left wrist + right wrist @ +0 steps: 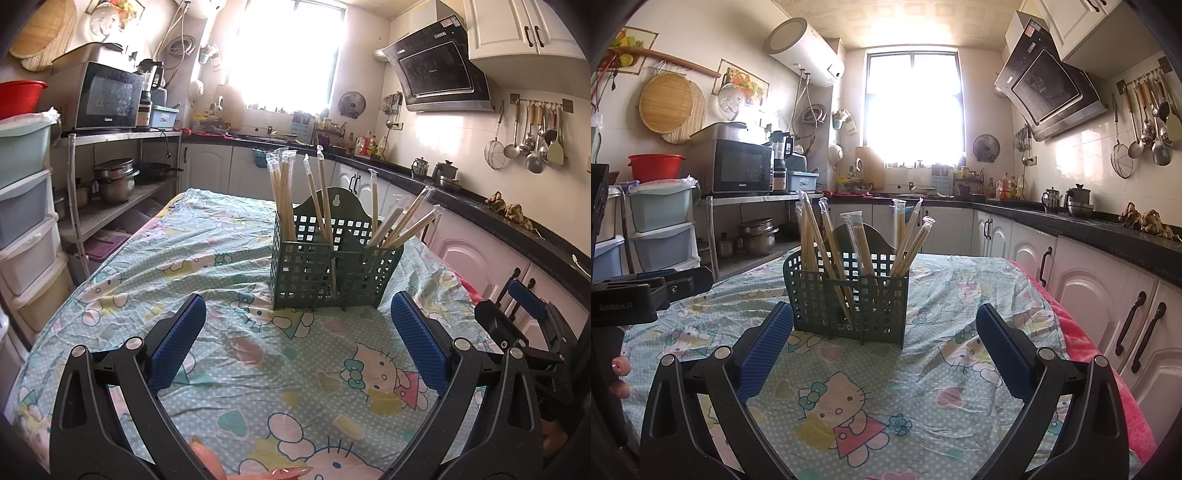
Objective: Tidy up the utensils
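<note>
Green basket (332,273): upright mid-tabletop (229,369), on the cartoon-print cloth. Wrapped chopsticks (282,199): standing and leaning in the basket's compartments. Left tool (297,332): fingers spread wide, empty, near the basket's front. Right tool (884,332): likewise spread, empty, facing the basket.

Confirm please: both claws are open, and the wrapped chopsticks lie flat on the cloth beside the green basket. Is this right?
One thing is wrong: the chopsticks stand inside the basket, not flat on the cloth. Both wrist views show it. The left claw and right claw are indeed open.
</note>
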A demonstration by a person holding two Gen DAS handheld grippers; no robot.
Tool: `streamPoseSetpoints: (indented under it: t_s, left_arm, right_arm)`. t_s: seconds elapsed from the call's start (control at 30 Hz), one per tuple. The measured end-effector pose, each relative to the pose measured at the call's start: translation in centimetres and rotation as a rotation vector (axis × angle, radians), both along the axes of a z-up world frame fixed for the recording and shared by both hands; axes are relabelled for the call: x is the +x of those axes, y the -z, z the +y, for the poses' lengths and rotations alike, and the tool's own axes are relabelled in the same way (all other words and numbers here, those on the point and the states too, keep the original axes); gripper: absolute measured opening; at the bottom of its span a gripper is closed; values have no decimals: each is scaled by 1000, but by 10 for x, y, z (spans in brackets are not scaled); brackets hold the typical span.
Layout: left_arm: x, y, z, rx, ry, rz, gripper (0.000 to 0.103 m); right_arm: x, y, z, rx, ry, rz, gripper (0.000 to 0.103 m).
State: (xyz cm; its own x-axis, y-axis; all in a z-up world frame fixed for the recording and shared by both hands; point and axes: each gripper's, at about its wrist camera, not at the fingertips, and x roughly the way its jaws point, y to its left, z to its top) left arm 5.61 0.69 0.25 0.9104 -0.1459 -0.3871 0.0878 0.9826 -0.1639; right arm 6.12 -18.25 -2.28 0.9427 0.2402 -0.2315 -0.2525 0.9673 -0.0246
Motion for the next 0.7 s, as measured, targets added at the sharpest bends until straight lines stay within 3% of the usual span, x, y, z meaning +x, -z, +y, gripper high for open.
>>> streamPoseSetpoints:
  t_s: [0.27, 0.4, 0.47, 0.6, 0.7]
  left_arm:
    - [4, 4, 2, -4, -5, 25, 92]
    - [14, 9, 3, 54, -85, 77, 92]
    - [21, 10, 16, 27, -110, 108, 92]
    - [50, 14, 57, 27, -228, 194, 92]
    - [89, 29, 97, 22, -316, 312, 92]
  right_arm:
    - [0, 0, 0, 3, 6, 8, 97]
    - [7, -2, -8, 15, 50, 34, 97]
    - [15, -2, -18, 32, 94, 64, 97]
    - [60, 1, -54, 32, 245, 203, 97]
    - [118, 17, -91, -36, 405, 392, 97]
